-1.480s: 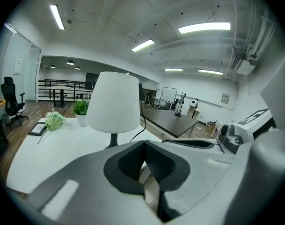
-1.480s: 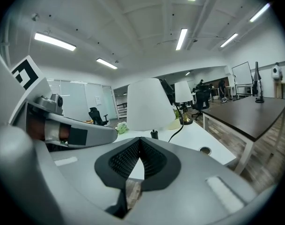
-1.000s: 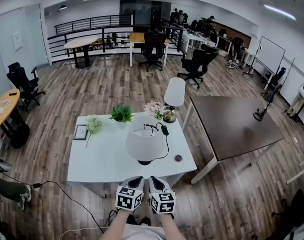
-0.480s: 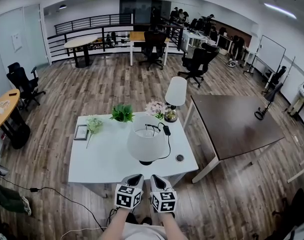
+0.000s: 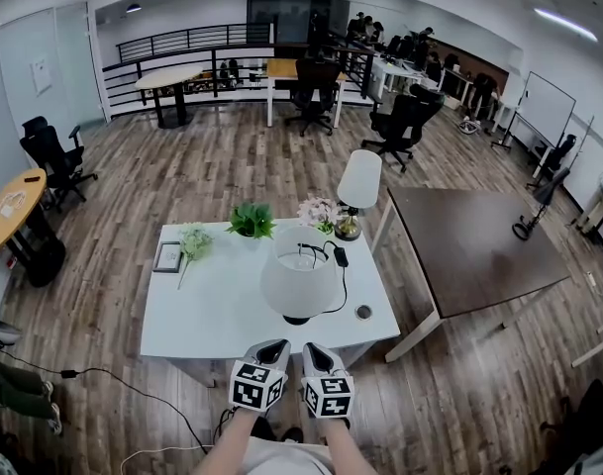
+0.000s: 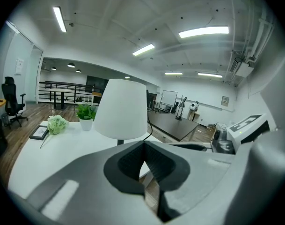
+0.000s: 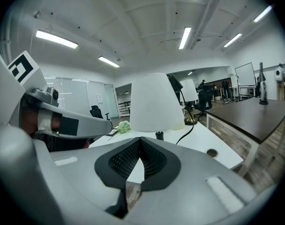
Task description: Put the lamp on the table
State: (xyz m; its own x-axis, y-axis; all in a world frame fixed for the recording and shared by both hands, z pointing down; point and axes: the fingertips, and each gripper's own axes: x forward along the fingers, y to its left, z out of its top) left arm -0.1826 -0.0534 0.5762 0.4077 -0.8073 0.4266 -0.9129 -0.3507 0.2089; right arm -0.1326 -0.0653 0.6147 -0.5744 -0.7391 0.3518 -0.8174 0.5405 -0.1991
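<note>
Lamp (image 5: 299, 283), white shade, is standing upright on the white table (image 5: 207, 315), near the front edge, right of centre. Its black cord (image 5: 338, 283) is trailing loose along its right side. Left gripper (image 5: 273, 346) and right gripper (image 5: 314, 349) are hovering side by side just short of that edge, each with jaws pressed together and nothing between them. A second lamp (image 5: 359, 179) is sitting at the far right corner beside flowers (image 5: 316, 211). Risk: the base is sitting close to the edge, so a nudge from either gripper, or a snag on the cord, could tip it
</note>
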